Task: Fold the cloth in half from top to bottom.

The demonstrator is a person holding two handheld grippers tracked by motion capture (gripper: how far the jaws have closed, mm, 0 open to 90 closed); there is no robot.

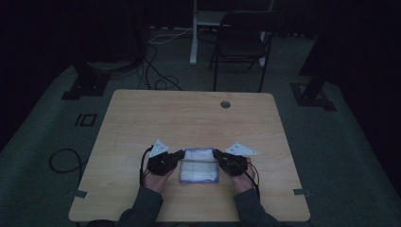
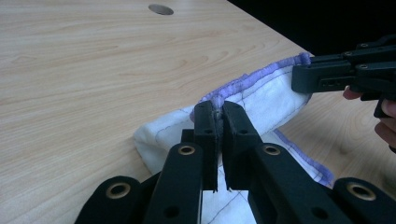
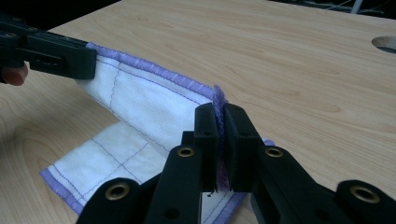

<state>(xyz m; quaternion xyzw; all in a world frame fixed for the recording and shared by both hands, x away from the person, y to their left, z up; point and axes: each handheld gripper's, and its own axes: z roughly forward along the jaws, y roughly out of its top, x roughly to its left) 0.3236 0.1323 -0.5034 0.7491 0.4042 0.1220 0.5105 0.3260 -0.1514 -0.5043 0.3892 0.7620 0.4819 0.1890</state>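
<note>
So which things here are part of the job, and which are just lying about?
Part of the job:
- white cloth with purple edging
- left gripper, jaws shut on the cloth's edge
- right gripper, jaws shut on the cloth's edge

Lying about:
- chair beyond the table
- floor cables

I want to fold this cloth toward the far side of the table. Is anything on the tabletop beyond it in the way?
Nothing visible. Both tongs, left and right, grip the cloth; the table beyond is bare wood with just a cable hole.

Left gripper (image 1: 179, 155) and right gripper (image 1: 217, 154) both clamped.
</note>
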